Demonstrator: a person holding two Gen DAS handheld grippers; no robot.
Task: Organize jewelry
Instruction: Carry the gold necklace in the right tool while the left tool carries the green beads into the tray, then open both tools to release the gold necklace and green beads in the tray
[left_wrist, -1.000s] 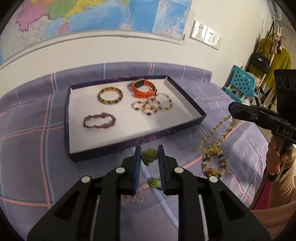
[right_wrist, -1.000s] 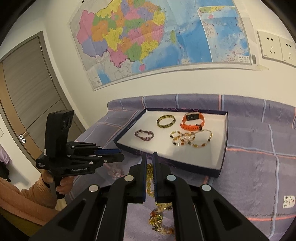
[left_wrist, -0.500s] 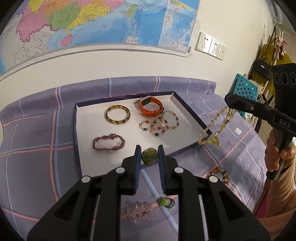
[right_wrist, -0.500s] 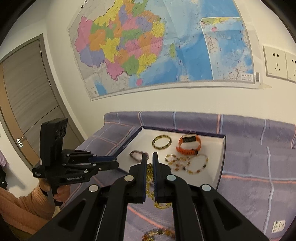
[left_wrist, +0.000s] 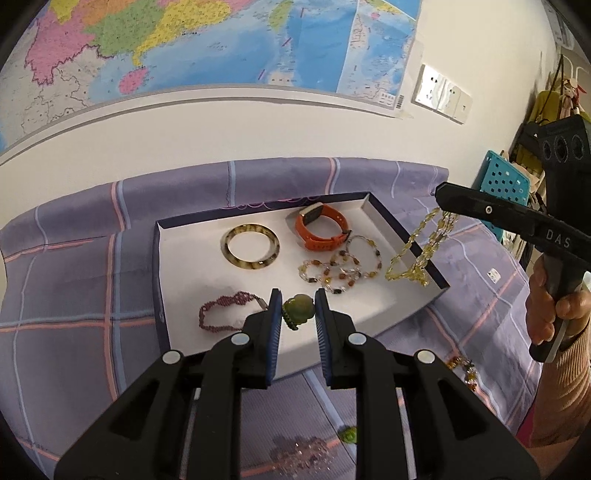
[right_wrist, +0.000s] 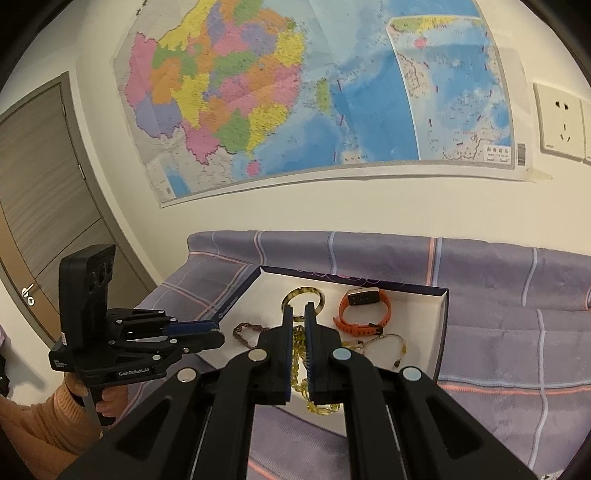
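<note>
Well — yellow bead necklace (left_wrist: 421, 247), green pendant (left_wrist: 298, 309).

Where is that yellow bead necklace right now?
The yellow bead necklace hangs from the right gripper, dangling over the right edge of the tray, just beside the mixed bead bracelets.
</note>
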